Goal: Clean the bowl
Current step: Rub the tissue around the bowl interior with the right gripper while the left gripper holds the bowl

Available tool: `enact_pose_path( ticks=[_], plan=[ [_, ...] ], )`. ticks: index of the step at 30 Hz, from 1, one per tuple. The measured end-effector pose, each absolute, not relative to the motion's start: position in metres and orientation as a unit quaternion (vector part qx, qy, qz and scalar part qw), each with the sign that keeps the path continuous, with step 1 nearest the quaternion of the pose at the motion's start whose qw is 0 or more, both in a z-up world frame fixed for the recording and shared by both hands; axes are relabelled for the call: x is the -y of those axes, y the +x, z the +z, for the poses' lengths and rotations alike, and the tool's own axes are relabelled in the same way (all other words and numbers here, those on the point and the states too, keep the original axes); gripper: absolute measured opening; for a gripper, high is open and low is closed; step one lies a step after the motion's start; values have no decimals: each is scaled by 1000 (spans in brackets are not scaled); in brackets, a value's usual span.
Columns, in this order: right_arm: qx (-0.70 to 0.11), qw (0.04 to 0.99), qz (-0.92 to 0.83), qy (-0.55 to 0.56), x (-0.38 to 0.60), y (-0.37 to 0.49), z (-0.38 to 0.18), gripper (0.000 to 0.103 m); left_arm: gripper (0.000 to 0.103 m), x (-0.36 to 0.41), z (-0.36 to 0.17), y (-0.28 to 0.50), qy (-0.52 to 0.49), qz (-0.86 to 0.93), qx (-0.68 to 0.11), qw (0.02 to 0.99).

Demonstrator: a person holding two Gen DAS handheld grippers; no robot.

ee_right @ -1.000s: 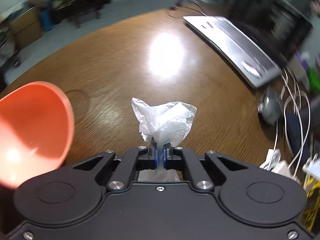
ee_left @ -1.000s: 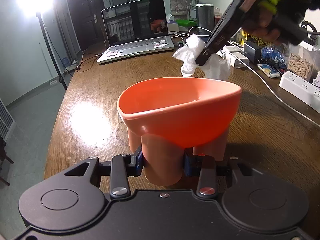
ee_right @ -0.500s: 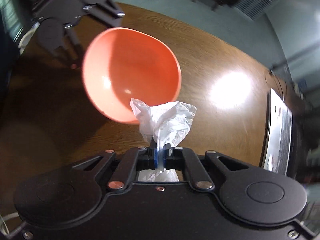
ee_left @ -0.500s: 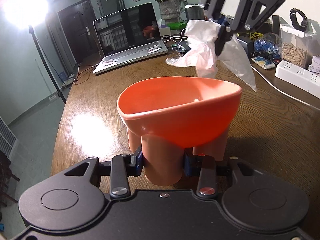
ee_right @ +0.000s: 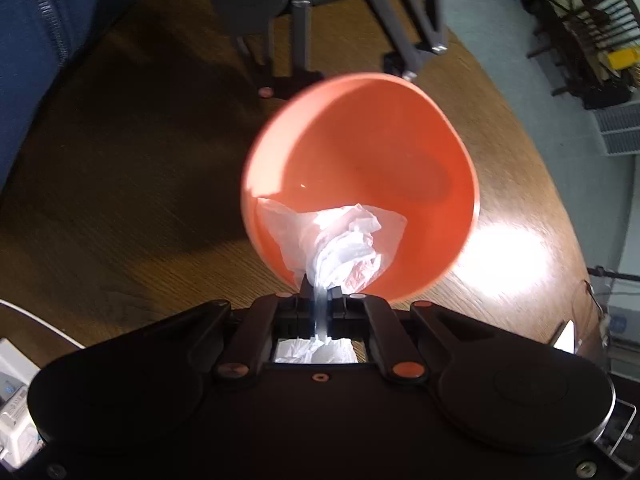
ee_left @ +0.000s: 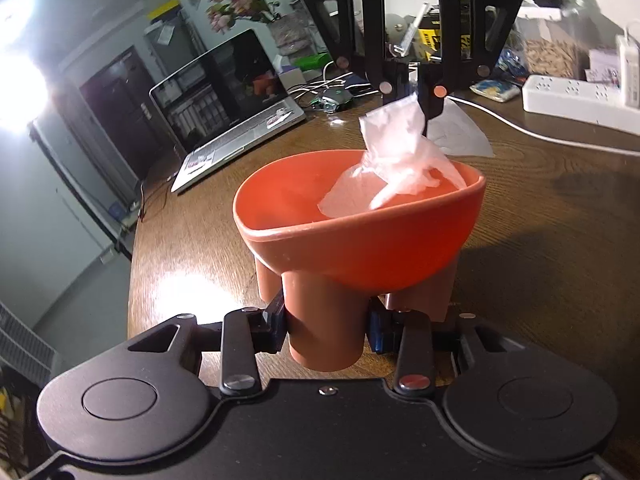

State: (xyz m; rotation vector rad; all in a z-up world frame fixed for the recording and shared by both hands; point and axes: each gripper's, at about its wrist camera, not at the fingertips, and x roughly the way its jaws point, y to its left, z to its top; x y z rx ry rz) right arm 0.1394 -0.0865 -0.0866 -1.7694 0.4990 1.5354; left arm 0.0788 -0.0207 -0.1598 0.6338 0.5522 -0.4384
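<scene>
An orange bowl [ee_left: 360, 248] on short round legs is held above the wooden table, with my left gripper [ee_left: 326, 322] shut on its front leg. My right gripper [ee_left: 418, 98] hangs over the bowl from the far side, pointing steeply down, shut on a crumpled white tissue [ee_left: 394, 152]. The tissue's loose end reaches inside the bowl and lies against its far inner wall. In the right wrist view the tissue [ee_right: 344, 244] spreads over the near inner wall of the bowl [ee_right: 384, 152], clamped in my right gripper [ee_right: 320, 300]. My left gripper [ee_right: 332, 60] shows beyond the bowl.
An open laptop [ee_left: 228, 108] stands at the table's far left, cables and a mouse beside it. A white power strip [ee_left: 576, 98] and boxes line the far right. A vase of flowers [ee_left: 248, 8] sits behind. A person's blue sleeve [ee_right: 48, 40] is at left.
My right gripper has swung over the bowl, rolled, and lowered the tissue from above the rim into the bowl. The left gripper has rolled, tilting the bowl slightly.
</scene>
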Motion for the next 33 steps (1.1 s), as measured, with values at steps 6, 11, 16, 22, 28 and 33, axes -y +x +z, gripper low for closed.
enact_pose_path(
  ticks=[6, 11, 16, 22, 28, 33],
  plan=[
    [-195, 356, 633, -659, 83, 120, -83, 5, 37, 26, -165, 76, 332, -213, -255, 883],
    [-174, 372, 651, -638, 76, 108, -76, 5, 37, 29, -168, 74, 347, -214, -246, 880],
    [-164, 408, 652, -618, 72, 113, -68, 5, 37, 29, -172, 75, 354, -213, -245, 877],
    [-169, 461, 629, -602, 73, 138, -57, 5, 37, 28, -174, 75, 363, -218, -243, 873],
    [-194, 500, 593, -601, 69, 156, -49, 5, 38, 27, -176, 77, 358, -216, -244, 875],
    [-216, 506, 583, -599, 73, 164, -52, 5, 37, 32, -174, 70, 360, -217, -242, 874]
  ],
)
